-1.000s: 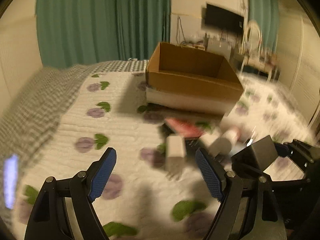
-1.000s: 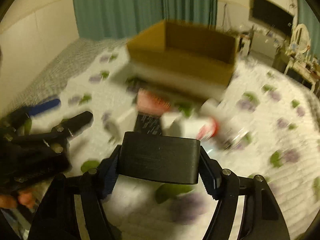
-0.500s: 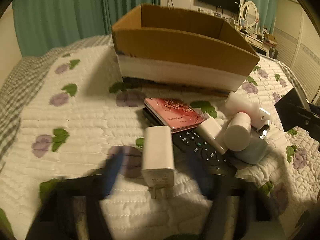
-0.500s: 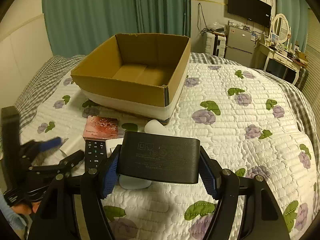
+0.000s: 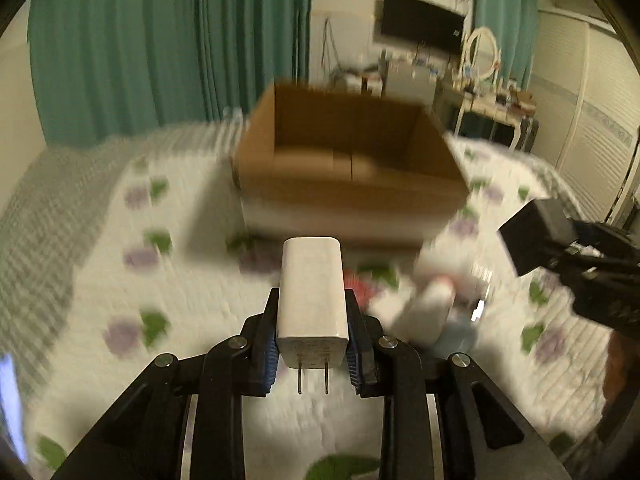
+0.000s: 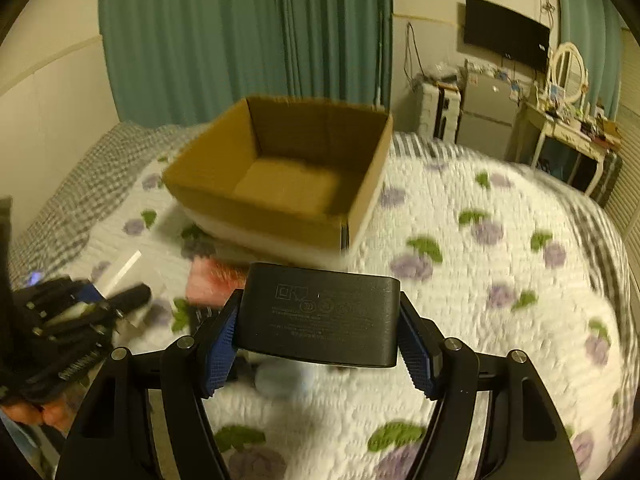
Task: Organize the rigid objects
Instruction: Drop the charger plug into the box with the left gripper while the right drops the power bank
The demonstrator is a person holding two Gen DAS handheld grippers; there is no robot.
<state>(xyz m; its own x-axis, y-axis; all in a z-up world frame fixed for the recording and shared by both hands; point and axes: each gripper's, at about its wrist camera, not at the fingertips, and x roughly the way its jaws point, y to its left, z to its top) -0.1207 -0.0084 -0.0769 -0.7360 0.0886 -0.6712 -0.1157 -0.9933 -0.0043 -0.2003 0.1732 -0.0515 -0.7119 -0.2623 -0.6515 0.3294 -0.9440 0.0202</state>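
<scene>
Lifted off the bed (image 5: pixel 120 280) since 0.5 s ago: white charger (image 5: pixel 312 292), now pinched at its flat sides by left gripper (image 5: pixel 312 354). Black adapter (image 6: pixel 320 314) clamped in right gripper (image 6: pixel 318 350), short of box (image 6: pixel 280 184). Both likely light, rigid, smooth.

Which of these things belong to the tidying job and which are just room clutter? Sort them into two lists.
Job:
- white charger, clamped in the left gripper
- black power adapter, clamped in the right gripper
- cardboard box, open on the bed
- red booklet

Lying about:
- television
- round mirror
- green curtains
</scene>
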